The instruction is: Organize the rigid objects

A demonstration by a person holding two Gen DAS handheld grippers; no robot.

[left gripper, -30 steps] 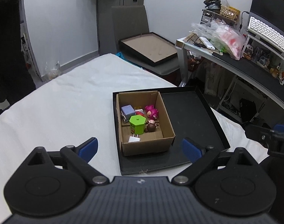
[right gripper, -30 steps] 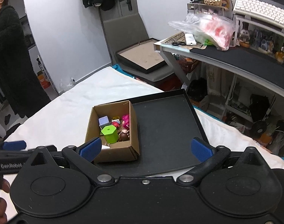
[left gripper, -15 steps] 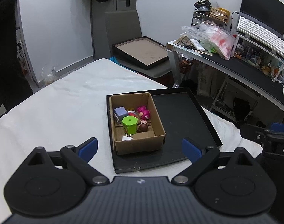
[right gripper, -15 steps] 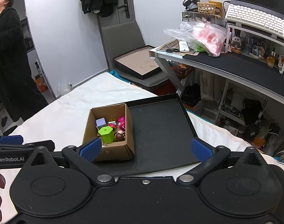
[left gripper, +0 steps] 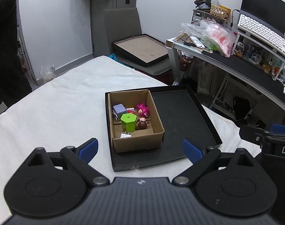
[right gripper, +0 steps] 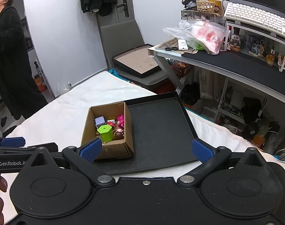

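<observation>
Both grippers, left [left gripper: 138,149] and right [right gripper: 145,150], hover empty with jaws spread wide before the cardboard box [left gripper: 140,144] in the black tray [left gripper: 181,116], where the green hexagonal plug [left gripper: 128,122] looks light, hard, slick — best pinched across its flat sides.

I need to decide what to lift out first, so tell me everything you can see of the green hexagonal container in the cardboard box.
The bright green hexagonal plastic container stands upright in the open brown cardboard box, near its middle. Its flat lid carries a small central knob, and a label shows low on one side. A lavender cube sits just behind it, a brown round figurine beside it, and a white plug in front. Neither claw touches it.
</observation>
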